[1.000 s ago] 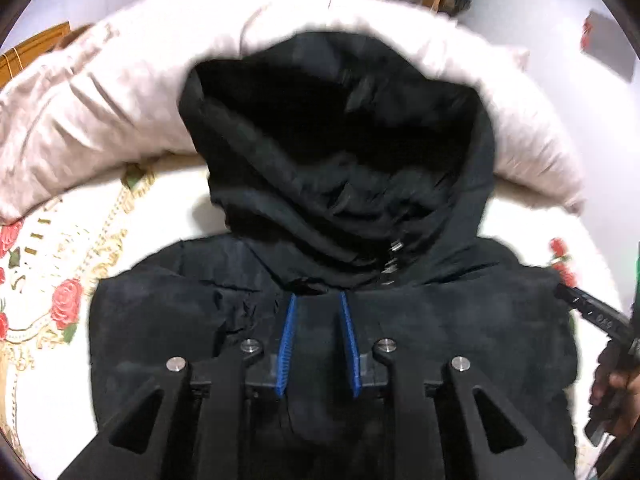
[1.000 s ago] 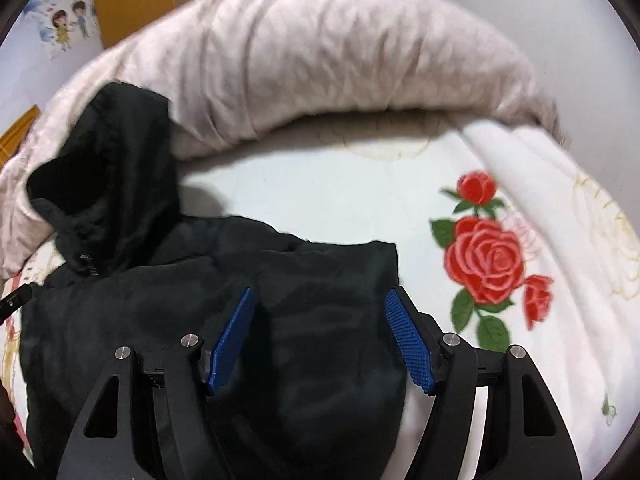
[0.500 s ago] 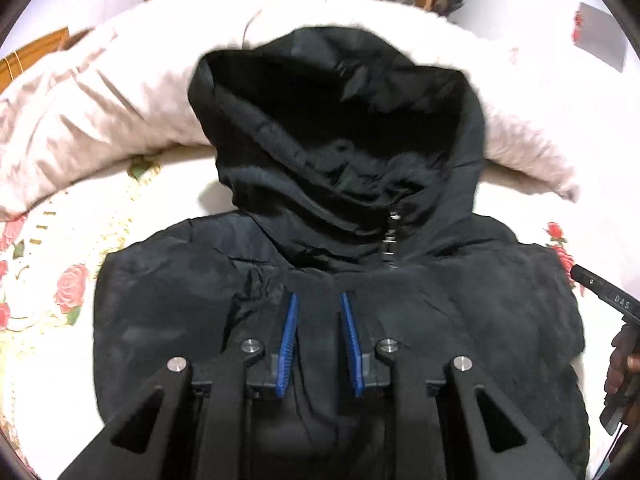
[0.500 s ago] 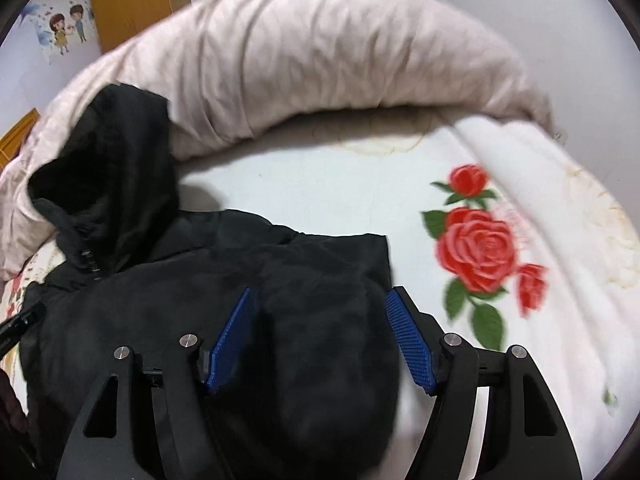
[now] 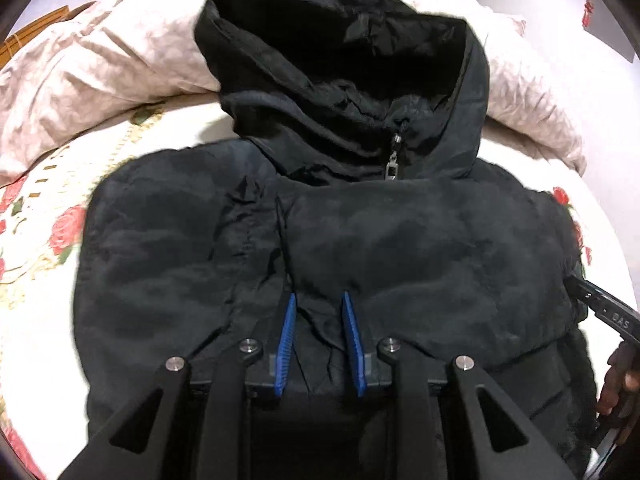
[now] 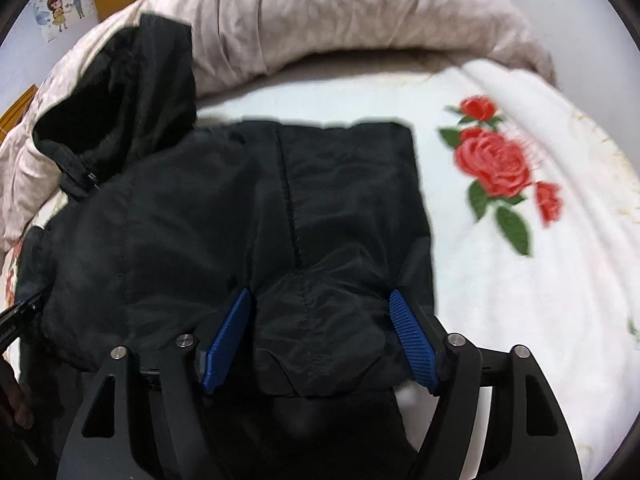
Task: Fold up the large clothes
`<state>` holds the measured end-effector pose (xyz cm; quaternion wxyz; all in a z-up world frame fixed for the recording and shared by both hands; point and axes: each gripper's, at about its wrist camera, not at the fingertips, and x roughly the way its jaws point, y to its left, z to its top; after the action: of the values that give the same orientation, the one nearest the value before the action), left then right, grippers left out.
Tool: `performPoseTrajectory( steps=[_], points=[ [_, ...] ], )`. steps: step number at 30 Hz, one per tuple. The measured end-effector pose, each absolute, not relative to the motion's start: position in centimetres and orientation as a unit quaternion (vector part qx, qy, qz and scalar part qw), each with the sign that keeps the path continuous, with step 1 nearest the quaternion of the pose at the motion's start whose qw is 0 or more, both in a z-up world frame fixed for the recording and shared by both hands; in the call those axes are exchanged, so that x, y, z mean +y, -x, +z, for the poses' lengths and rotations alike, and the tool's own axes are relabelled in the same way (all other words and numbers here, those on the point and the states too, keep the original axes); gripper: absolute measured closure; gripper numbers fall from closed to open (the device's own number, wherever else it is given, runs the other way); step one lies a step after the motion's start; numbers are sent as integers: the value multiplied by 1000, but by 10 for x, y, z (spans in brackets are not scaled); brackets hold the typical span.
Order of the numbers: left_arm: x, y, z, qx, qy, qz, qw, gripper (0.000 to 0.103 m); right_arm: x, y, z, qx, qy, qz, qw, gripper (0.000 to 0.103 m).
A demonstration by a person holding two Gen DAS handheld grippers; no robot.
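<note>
A black hooded jacket (image 5: 400,248) lies front up on the bed, zipped to the collar. Its hood (image 5: 340,60) rests against the rolled quilt. My left gripper (image 5: 317,302) is over the middle of the chest, its blue pads close together with a crease of jacket fabric pinched between them. My right gripper (image 6: 318,296) is at the jacket's (image 6: 200,220) right side. Its pads stand wide and press on a thick bundle of folded fabric with a seam. Each view shows the other gripper's tip at its edge, and a hand (image 5: 616,380) holds it.
A rolled pink-beige quilt (image 6: 360,12) runs along the far side of the bed. The white sheet has a red rose print (image 6: 496,168) to the right of the jacket and more roses (image 5: 60,232) to its left. An orange door and a cartoon sticker (image 6: 60,4) are behind.
Both grippers have drawn back toward the near side. The hood and collar now sit farther up in both views, and more of the jacket's body shows.
</note>
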<state>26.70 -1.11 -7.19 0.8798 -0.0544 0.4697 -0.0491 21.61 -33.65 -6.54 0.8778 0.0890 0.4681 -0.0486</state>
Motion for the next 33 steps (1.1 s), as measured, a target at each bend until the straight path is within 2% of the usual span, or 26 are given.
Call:
performPoseTrajectory(
  steps=[7, 15, 23, 33],
  points=[
    [-13, -197, -2, 456, 38, -43, 888, 76, -302, -144, 20, 402, -97, -41, 910, 33],
    [-12, -107, 67, 430, 43, -44, 901, 67, -242, -58, 91, 359, -79, -3, 930, 33],
    [-7, -55, 86, 427, 41, -40, 903, 53, -213, -19, 113, 364, -65, 36, 928, 33],
    [1, -66, 82, 434, 49, -40, 899, 52, -183, -43, 108, 374, -53, 53, 924, 33]
  ],
)
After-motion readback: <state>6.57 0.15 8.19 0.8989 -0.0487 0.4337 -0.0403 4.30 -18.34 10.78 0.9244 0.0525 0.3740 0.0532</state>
